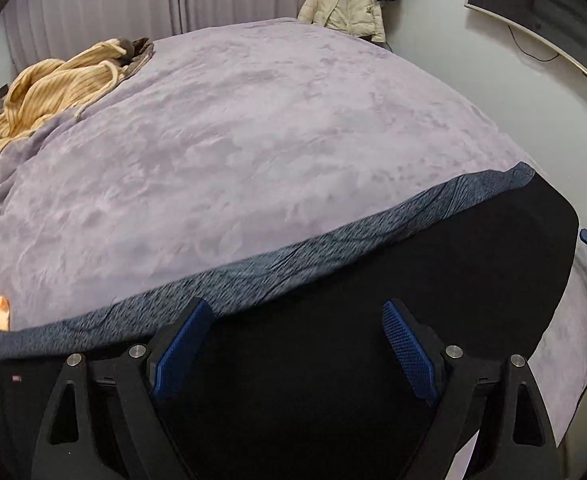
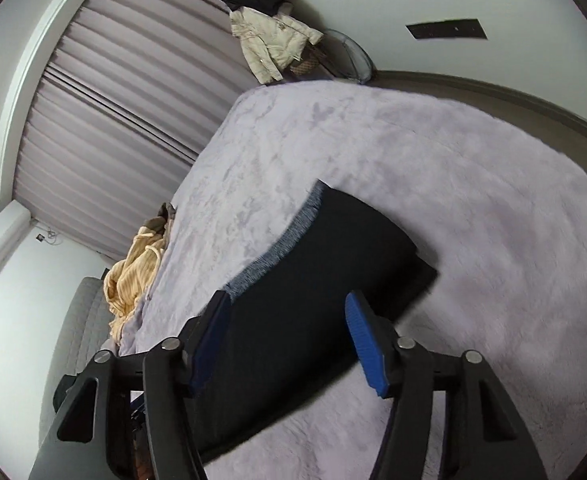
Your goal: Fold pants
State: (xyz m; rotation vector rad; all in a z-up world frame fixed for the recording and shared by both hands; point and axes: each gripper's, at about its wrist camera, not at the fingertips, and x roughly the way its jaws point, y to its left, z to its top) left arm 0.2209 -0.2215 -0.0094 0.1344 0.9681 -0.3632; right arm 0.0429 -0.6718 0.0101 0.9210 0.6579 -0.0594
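Here, in the left wrist view, the left gripper [image 1: 297,344] hovers with jaws wide and empty over black pants [image 1: 373,300] lying folded on the lavender bed [image 1: 253,140]. In the right wrist view, the right gripper [image 2: 289,340] stands parted above them, gripping nothing.

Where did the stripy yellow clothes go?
The striped yellow garment lies bunched at the far left edge of the purple blanket in the left wrist view, near the curtains, far from the black pants.

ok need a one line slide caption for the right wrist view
Open right tongs hover over folded black pants lying on a lavender bedspread.
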